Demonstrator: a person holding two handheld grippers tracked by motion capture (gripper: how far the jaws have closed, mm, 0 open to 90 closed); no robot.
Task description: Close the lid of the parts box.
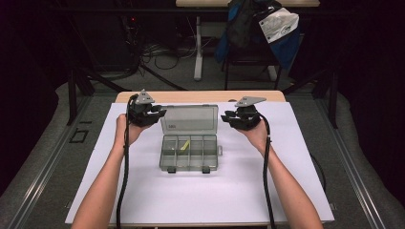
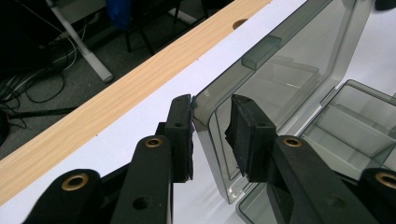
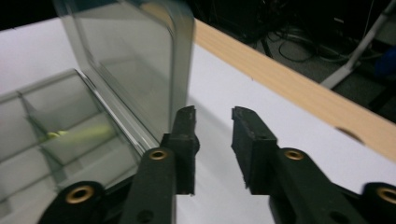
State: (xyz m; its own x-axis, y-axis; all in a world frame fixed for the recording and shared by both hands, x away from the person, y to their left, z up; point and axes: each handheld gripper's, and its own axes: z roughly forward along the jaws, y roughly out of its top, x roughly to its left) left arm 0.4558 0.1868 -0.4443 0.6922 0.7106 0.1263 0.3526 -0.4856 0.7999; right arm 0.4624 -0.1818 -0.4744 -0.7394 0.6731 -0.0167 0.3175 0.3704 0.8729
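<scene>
A clear grey box sat in the middle of the white board on the table, with its lid standing up. A small yellow thing lay in one of its little rooms. The left gripper had its jaws on both sides of the lid's corner; one pad touched it, the other had a small gap. The right gripper was just beside the lid's other edge, partly open and holding nothing.

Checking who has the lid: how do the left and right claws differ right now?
The left claw straddles the lid corner, one pad against its edge; the right claw has nothing between its jaws and sits beside the lid. Both are partly open and flank the box.
</scene>
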